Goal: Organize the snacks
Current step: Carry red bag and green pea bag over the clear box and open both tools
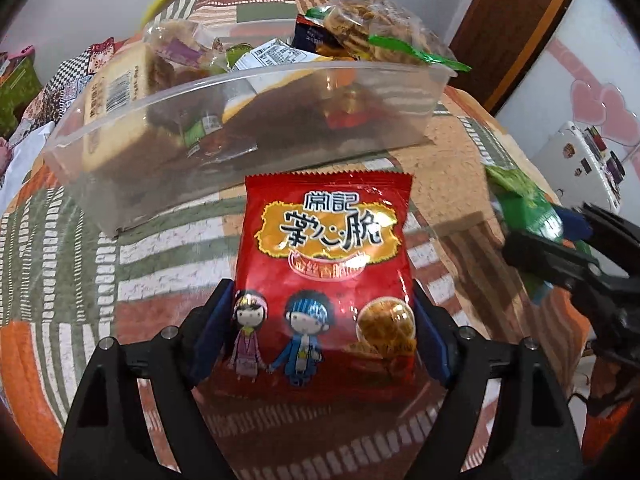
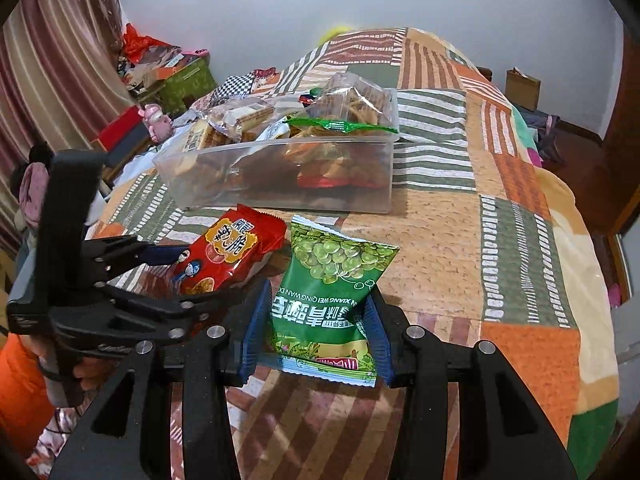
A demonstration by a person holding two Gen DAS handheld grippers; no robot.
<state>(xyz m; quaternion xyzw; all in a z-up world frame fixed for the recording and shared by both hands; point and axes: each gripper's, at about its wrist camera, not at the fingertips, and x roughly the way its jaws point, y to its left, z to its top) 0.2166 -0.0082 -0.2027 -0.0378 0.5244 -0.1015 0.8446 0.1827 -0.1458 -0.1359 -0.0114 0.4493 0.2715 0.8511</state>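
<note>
A red snack packet [image 1: 324,264] with cartoon figures lies on the patchwork bedspread, just in front of the clear plastic container [image 1: 304,69]. My left gripper [image 1: 322,292] straddles its lower half. The blue pads stand at its side edges and do not pinch it. In the right wrist view the same red packet [image 2: 228,256] sits between the left gripper's [image 2: 208,276] fingers. My right gripper [image 2: 320,300] is shut on a green pea packet [image 2: 332,280], squeezing its waist. That green packet [image 1: 524,200] and the right gripper [image 1: 556,236] also show at the right of the left wrist view.
The clear container [image 2: 280,196] holds several snack bags piled above its rim, among them a biscuit pack [image 1: 116,84] and a fried-snack bag [image 1: 372,28]. The bedspread [image 2: 500,200] lies open to the right. Clutter, boxes and a curtain [image 2: 60,60] stand at the left.
</note>
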